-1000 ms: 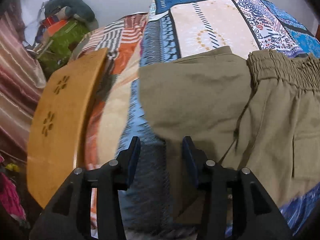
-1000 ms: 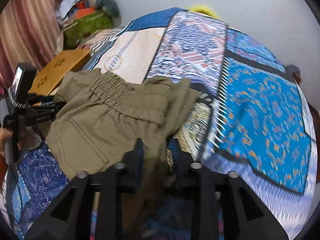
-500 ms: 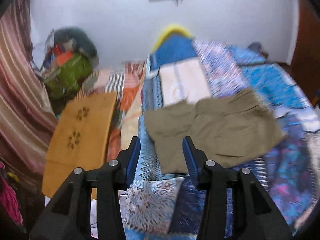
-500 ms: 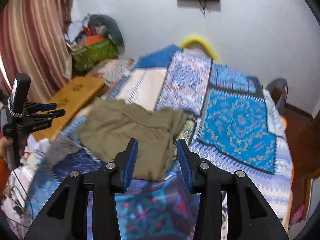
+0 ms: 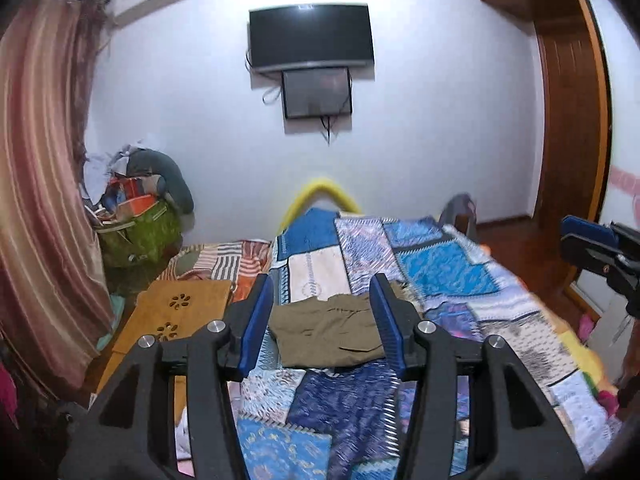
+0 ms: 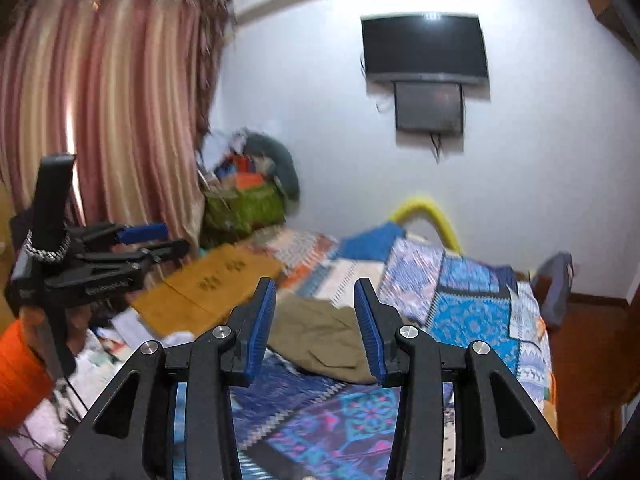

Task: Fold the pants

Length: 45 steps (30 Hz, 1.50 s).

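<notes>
Now lying flat on the bed [image 5: 448,264], well beyond both tools: olive pants [image 5: 326,332] folded into a compact block, long axis running across the bed, left to right. Hovering level above the near end, aimed at the far wall: left hand-held gripper [image 5: 322,324], jaws spread wide, gripping nothing (blue pads bare). Likewise spreading wide and holding nothing: right hand-held gripper [image 6: 316,330], raised, framing the pants [image 6: 320,338].

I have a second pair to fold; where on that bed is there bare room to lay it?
The quilt is bare to the right of the folded pants, out to the bed's far edge, and in front of them. The left is crowded: a wooden board and a stuffed green bag.
</notes>
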### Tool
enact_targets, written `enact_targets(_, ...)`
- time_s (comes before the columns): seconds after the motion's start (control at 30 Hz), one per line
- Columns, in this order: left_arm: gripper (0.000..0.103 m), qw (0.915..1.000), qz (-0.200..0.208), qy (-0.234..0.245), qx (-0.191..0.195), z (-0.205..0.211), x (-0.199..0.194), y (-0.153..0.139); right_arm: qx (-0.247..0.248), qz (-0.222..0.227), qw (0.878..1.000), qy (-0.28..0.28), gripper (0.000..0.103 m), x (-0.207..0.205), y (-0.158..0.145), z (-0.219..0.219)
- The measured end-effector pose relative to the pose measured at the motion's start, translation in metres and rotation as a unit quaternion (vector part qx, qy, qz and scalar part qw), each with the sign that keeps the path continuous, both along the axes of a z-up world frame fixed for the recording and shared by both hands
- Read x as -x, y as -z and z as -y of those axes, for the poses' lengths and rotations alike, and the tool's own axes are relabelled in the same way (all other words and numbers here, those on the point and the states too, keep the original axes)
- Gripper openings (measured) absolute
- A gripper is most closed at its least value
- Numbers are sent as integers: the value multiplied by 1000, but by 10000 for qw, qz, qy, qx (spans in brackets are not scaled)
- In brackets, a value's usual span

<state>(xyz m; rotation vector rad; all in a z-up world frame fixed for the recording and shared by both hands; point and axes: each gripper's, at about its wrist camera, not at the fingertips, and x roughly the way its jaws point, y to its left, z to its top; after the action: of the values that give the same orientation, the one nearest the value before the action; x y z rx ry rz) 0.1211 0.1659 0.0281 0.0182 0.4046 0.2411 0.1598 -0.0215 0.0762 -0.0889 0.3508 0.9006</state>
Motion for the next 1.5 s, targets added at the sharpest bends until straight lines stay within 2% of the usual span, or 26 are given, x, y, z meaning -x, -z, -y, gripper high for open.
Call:
enact_targets(0.07, 50, 9997, 215, 36, 76, 11, 27, -7, -147, 164, 9997, 40, 37, 19, -5, 6)
enact_targets(0.2, 51, 9981, 606, 98, -50, 33, 73, -17, -469, 292, 9984, 103, 37, 49, -11, 18)
enact_targets(0.3, 58, 9962, 855, 185, -50, 45, 102, -21, -421, 452, 9978, 225, 37, 63, -11, 20)
enact_targets(0.37, 67, 9950, 964, 235, -53, 52, 115, -21, -459, 450, 9976, 259, 38, 70, -11, 22)
enact_targets(0.43, 76, 9942, 1041, 272, -54, 56, 124, -22, -527, 494, 9969, 328, 53, 78, -12, 26)
enact_targets(0.57, 91, 9930, 1143, 310, 10, 59, 138, -21, -603, 593, 9956, 402, 67, 91, -14, 28)
enact_targets(0.63, 97, 9924, 1195, 286, 19, 61, 145, -21, -617, 643, 9951, 437, 81, 96, -14, 28)
enact_targets(0.67, 101, 9923, 1211, 274, 13, 61, 147, -21, -633, 665, 9947, 468, 84, 99, -14, 29)
enact_targets(0.77, 103, 9918, 1253, 252, -23, 64, 151, -20, -628, 682, 9940, 578, 89, 98, -15, 29)
enact_targets(0.83, 103, 9919, 1242, 268, -21, 64, 151, -19, -639, 665, 9939, 609, 99, 97, -14, 30)
enact_targets(0.9, 103, 9921, 1221, 289, -13, 64, 151, -18, -663, 700, 9933, 639, 103, 98, -15, 31)
enact_targets(1.5, 103, 9931, 1127, 332, 38, 64, 139, -8, -605, 672, 9929, 770, 103, 111, -3, 41)
